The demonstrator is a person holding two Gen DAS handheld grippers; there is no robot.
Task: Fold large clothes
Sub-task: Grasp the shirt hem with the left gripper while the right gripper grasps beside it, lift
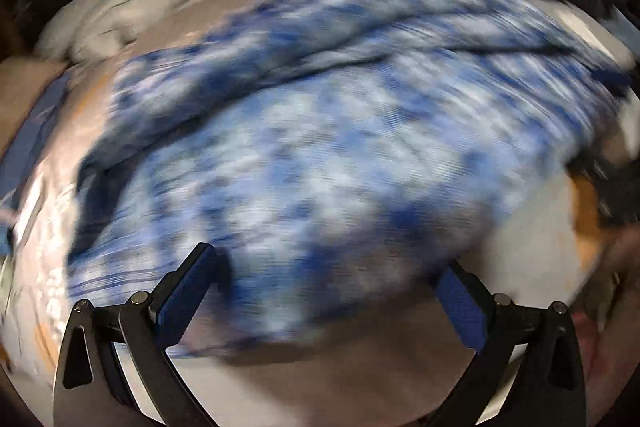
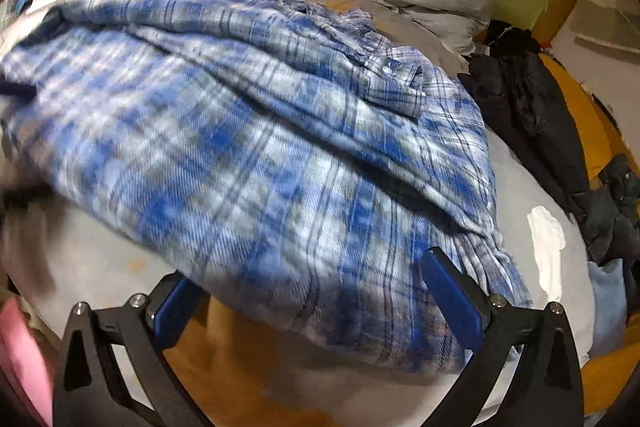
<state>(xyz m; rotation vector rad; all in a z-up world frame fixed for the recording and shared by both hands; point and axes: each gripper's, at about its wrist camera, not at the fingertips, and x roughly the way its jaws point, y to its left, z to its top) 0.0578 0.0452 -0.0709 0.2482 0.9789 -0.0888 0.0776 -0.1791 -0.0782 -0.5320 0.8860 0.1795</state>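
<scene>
Both grippers, left [image 1: 328, 283] and right [image 2: 312, 287], gape over the plaid shirt [image 2: 260, 155] (blurred).

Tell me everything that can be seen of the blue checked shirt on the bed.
The blue checked shirt is a plaid of blue, white and grey, and looks like soft flannel. It has a collar with small white buttons. It lies bunched and creased on the bed cover, not yet folded flat. Its near edge reaches between the spread fingers of the right claw and the left claw; neither is closed on it. The left view is blurred.
</scene>
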